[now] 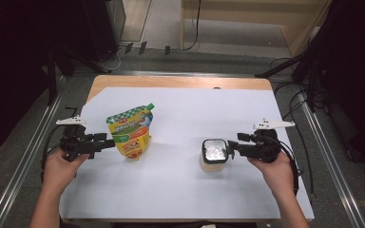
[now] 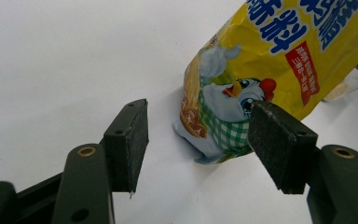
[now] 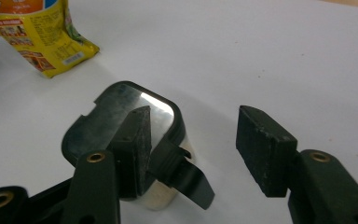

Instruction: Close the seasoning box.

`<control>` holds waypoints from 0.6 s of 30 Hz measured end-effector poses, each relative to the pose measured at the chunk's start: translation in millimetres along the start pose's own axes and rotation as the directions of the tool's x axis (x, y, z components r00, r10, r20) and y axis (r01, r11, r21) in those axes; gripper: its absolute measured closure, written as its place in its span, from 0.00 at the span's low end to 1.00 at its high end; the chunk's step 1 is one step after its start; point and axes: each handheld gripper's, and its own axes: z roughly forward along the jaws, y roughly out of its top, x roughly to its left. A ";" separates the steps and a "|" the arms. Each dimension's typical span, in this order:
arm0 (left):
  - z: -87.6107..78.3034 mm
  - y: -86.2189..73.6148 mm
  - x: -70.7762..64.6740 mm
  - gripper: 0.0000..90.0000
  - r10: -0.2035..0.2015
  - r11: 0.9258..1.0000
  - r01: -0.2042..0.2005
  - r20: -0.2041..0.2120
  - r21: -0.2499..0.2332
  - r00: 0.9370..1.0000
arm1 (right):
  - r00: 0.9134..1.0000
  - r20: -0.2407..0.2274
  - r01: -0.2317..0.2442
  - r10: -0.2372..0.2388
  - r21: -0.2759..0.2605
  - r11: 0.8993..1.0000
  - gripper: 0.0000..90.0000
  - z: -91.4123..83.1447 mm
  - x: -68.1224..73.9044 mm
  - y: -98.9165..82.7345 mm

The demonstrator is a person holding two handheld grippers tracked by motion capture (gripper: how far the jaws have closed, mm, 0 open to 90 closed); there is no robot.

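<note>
Both tools gape wide (left (image 2: 198,140), right (image 3: 191,149)), gripping nothing.

Both forearms reach in low; the left gripper (image 1: 105,141) and the right gripper (image 1: 233,148) point inward, jaws apart, apparently gripping nothing

High view overhead, facing forward-down; gripper views close, low (both share yellow pouch (image 1: 130,132)).

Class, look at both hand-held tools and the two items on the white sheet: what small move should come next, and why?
Probably ease the open left tool forward until the yellow printed stand-up pouch sits between its jaws: it is near, ungripped. The right tool, also open, sits off to one side of the small clear black-lidded jar.
</note>
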 end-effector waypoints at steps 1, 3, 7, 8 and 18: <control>0.1 0.1 -0.1 0.43 -0.001 1.000 0.001 0.000 -0.001 1.000 | 1.000 0.005 0.000 0.000 0.001 1.000 0.52 -0.4 -2.4 -1.3; 0.3 0.2 -0.3 0.43 0.000 1.000 0.000 0.001 -0.001 1.000 | 1.000 0.016 -0.001 0.001 0.000 1.000 0.51 -1.6 -7.5 -3.9; 1.1 0.6 -0.5 0.43 0.001 1.000 -0.001 0.002 0.001 1.000 | 0.999 0.050 -0.017 0.017 -0.017 1.000 0.49 -4.9 -17.7 -8.4; 1.3 0.7 -0.5 0.43 0.001 1.000 -0.001 0.002 0.000 1.000 | 0.998 0.069 -0.008 0.010 -0.027 1.000 0.47 -5.4 -20.0 -10.0; 3.0 2.5 -0.6 0.43 0.006 1.000 -0.006 0.005 -0.002 1.000 | 0.989 0.126 -0.065 0.072 -0.060 0.996 0.38 -12.0 -46.2 -26.2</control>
